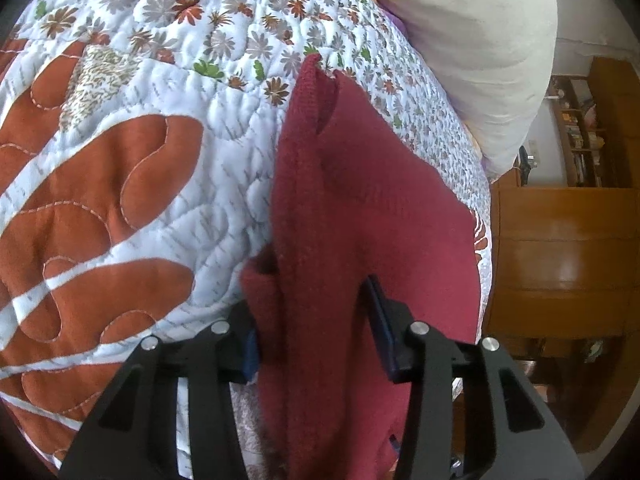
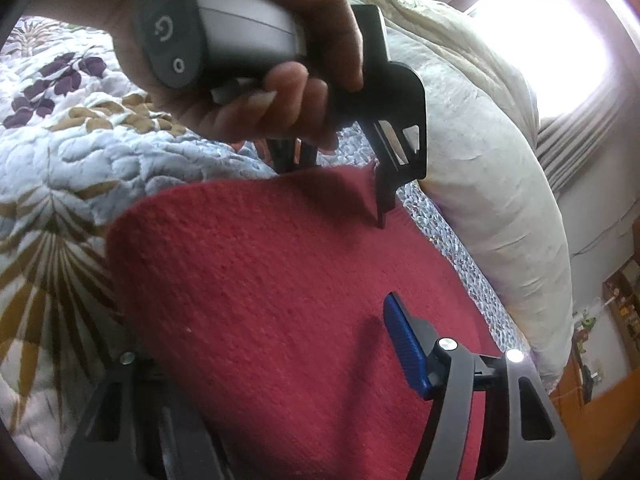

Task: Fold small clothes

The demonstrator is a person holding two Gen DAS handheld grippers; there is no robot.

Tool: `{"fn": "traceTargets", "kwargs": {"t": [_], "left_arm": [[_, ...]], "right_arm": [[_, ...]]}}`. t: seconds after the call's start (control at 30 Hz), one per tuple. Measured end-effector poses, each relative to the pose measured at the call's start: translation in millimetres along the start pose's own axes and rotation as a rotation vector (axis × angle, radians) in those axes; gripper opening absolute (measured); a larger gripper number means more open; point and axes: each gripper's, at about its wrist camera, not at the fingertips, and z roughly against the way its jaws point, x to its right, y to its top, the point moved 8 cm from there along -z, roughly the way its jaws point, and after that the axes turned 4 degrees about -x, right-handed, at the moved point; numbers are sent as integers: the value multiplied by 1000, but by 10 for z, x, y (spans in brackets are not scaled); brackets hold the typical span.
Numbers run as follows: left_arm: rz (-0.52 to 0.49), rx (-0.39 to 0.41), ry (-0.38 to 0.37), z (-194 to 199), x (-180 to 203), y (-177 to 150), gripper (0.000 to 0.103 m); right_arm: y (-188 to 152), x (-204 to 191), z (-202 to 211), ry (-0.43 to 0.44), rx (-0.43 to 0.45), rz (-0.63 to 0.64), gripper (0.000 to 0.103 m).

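My left gripper (image 1: 316, 332): clamped on a bunched fold of the red knit garment (image 1: 360, 208), which fills the gap between my two blue pads (image 1: 382, 320).
Left grip detail: a small roll of cloth bulges out past the pad at 9 o'clock; the rest of the garment runs away from me toward 12 o'clock, with a slit or opening near its far tip.
My right gripper (image 2: 280, 340): the blue pad (image 2: 404, 344) at 3 o'clock stands clear above the cloth; the opposite finger is hidden under the fabric, so I cannot tell whether I am gripping or merely lying against it.
Garment from the right wrist: it spreads flat and wide across the middle of the view, its far edge at 12 o'clock.
My left hand (image 2: 256, 52): seen from the right wrist at 12 o'clock, wrapped round the grey handle (image 2: 208, 28) of the other tool, whose black finger touches the garment's far edge.
Quilt (image 1: 140, 160): floral and leaf-patterned, under the garment, filling 9 to 12 o'clock.
Pillow (image 1: 472, 40): cream, at 1 to 3 o'clock, just beside the garment.
Wooden furniture (image 1: 560, 248): at 3 o'clock, beyond the bed's edge.
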Motion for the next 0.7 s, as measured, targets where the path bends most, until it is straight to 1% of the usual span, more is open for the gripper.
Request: {"fn": "traceTargets", "kwargs": {"t": [0.1, 0.13, 0.17, 0.23, 0.3, 0.47, 0.57, 0.7], "left_arm": [[-1, 0, 22, 0, 20, 1, 43], [2, 2, 25, 1, 35, -9, 41], [8, 5, 28, 1, 32, -6, 35], [17, 9, 37, 1, 30, -5, 28], [19, 10, 44, 2, 52, -6, 25], [19, 12, 81, -9, 126, -14, 19], [18, 13, 104, 16, 184, -4, 18], [14, 17, 133, 70, 282, 5, 16]], "right_arm": [[11, -7, -2, -6, 1, -10, 63], [12, -9, -4, -7, 3, -15, 61], [12, -8, -9, -4, 4, -19, 59], [6, -16, -12, -1, 9, -28, 56], [-2, -18, -14, -2, 15, -34, 51], [-23, 5, -25, -6, 10, -47, 29], [-20, 50, -9, 5, 7, -64, 24], [0, 92, 37, 23, 3, -84, 21]]}}
